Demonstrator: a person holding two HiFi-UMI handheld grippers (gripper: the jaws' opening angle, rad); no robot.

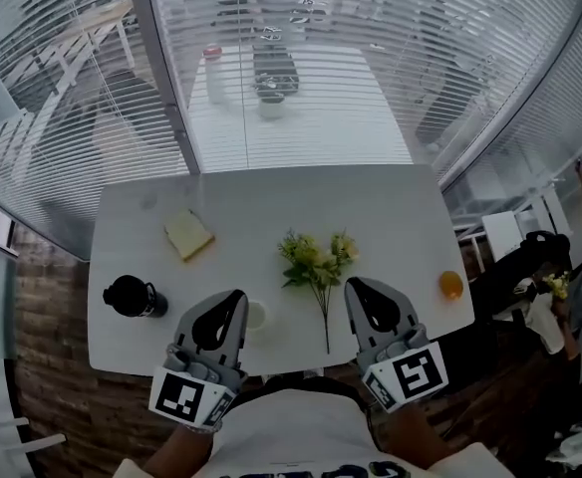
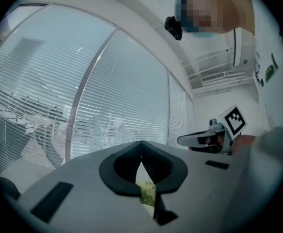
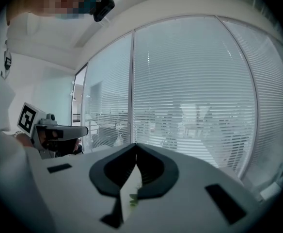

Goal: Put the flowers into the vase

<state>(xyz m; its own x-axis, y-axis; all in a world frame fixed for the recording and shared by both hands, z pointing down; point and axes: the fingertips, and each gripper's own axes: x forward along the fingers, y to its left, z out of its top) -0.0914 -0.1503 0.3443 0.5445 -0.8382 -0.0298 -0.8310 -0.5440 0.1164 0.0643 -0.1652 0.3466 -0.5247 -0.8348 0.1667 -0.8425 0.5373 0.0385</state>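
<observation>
Head view: the white table runs from its near edge at 6 o'clock, where both grippers hover, to a far edge at 12 o'clock that meets a glass wall with blinds. Bare surface lies open from the table centre toward 12 o'clock and toward 2 o'clock. A black bottle stands at 8 o'clock, a pale yellow block lies at 10 o'clock, and an orange sits near the edge at 4 o'clock. The flowers lie flat between the grippers: pale yellow-green blossoms and green leaves point to 12 o'clock, one thin stem to 6 o'clock. A white round vessel stands just beside the left gripper. The left gripper's jaws are together with nothing clamped; the right gripper likewise has its jaws together, empty.
</observation>
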